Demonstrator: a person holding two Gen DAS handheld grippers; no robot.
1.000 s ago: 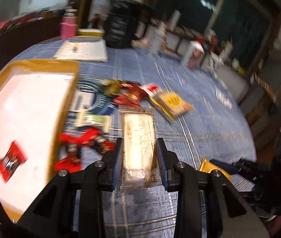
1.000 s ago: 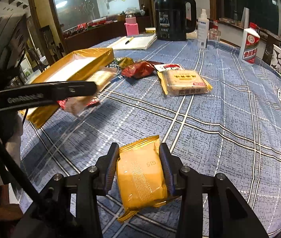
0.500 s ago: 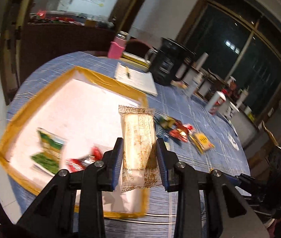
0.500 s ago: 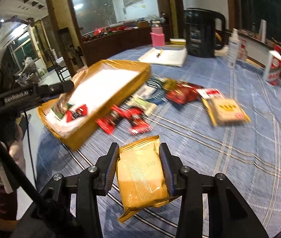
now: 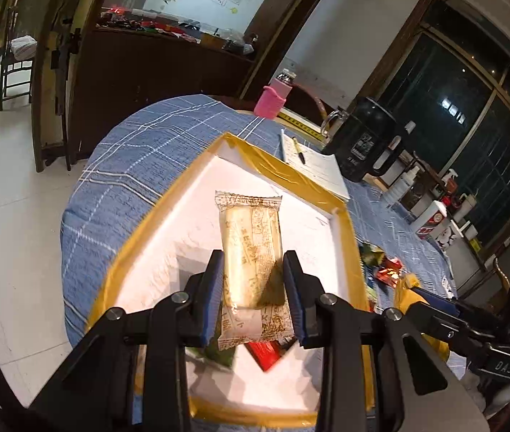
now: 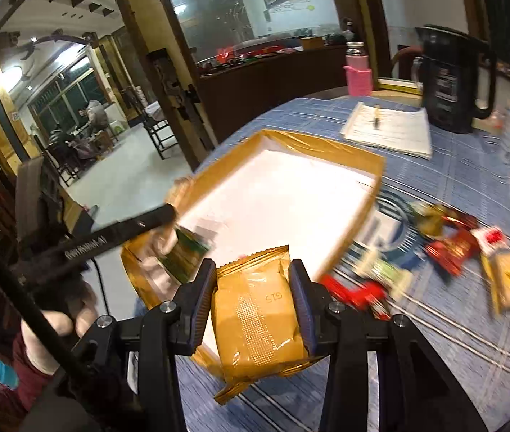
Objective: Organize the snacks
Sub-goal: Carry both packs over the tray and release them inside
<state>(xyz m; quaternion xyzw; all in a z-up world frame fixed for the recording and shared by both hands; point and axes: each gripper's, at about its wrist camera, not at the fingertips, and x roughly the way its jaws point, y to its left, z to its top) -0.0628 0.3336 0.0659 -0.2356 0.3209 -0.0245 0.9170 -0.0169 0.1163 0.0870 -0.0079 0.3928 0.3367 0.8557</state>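
Big blue-plaid bench (image 6: pixel 452 180), with the gold-rimmed white tray (image 5: pixel 344 223) on it. Left gripper (image 5: pixel 253 280) hangs over the tray, fingers clamped on a pale cake packet (image 5: pixel 251 248). Right gripper (image 6: pixel 253 298) pinches an orange snack pouch (image 6: pixel 258 316) by the tray's near edge. Loose snacks (image 6: pixel 449 248) lie right of it.

a long pale cream snack packet (image 5: pixel 251 252), lengthwise and level, hangs over the white-floored, gold-rimmed tray (image 5: pixel 344 230). an orange-gold foil snack packet (image 6: pixel 258 309) hangs over the tray's near edge. loose red, green and yellow snacks (image 6: pixel 449 248) lie right of the tray.
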